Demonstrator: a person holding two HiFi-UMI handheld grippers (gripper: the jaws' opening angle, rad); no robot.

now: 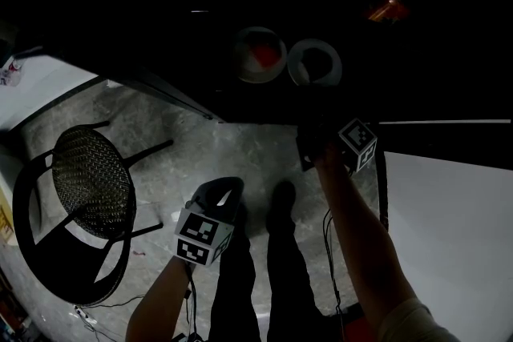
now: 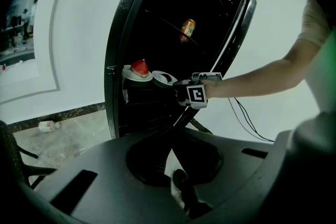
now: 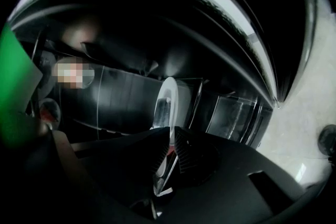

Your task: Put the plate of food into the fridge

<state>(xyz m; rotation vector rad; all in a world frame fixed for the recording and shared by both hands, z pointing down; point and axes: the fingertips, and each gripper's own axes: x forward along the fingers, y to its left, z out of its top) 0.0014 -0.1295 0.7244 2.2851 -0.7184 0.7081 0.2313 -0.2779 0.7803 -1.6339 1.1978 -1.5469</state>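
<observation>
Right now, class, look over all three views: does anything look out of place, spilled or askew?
What looks like a small bottle lies on its side on the floor by the white wall, away from the fridge. It looks dropped or left behind.

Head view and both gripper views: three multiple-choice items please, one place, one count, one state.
1. Where is the orange can? A. on the floor B. inside the fridge C. on the chair
2. How many plates show in the head view? A. two B. one C. four
3. Right claw state? A. open, empty B. shut on the can C. shut on a plate rim
Key: 1B, the left gripper view shows it in the dark interior; 2A, one with red food, another beside it; 3C, a white rim sits between its jaws.
</observation>
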